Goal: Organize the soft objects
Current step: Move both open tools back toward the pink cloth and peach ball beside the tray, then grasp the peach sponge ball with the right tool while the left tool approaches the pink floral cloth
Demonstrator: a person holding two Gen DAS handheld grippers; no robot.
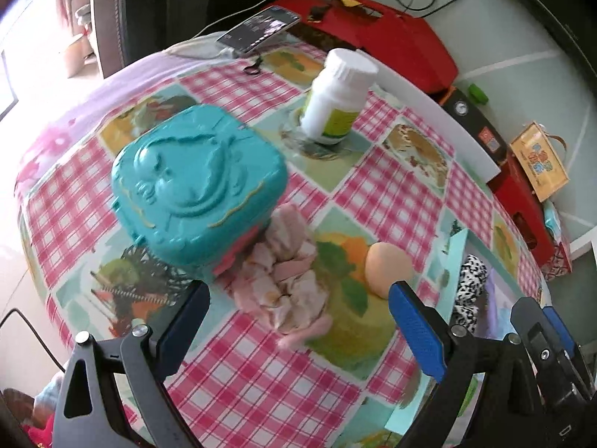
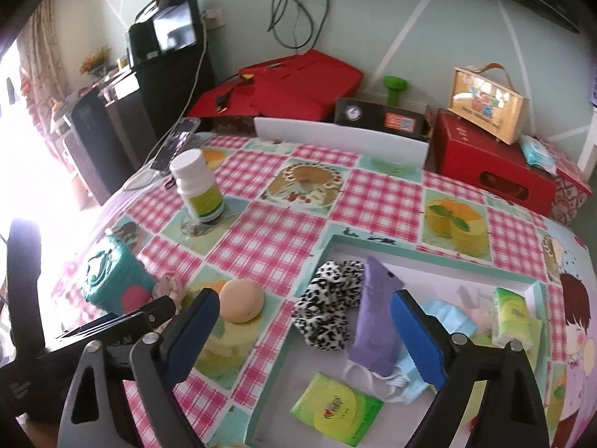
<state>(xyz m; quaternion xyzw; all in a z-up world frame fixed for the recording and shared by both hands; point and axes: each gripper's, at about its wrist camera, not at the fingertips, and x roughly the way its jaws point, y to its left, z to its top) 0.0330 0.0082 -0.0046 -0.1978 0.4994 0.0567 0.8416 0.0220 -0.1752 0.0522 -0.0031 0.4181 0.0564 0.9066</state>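
Left gripper [image 1: 298,306] wide open, empty, pink crumpled cloth [image 1: 287,280] between its fingers, right gripper [image 2: 306,324] spread wide, empty, over tray [image 2: 429,257] holding leopard scrunchie [image 2: 328,313], purple pouch [image 2: 375,321], tissue packs [image 2: 337,408].

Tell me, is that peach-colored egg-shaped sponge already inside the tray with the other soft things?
No, the egg-shaped sponge sits on the checkered tablecloth, outside the tray's teal rim, left of the leopard-print scrunchie.
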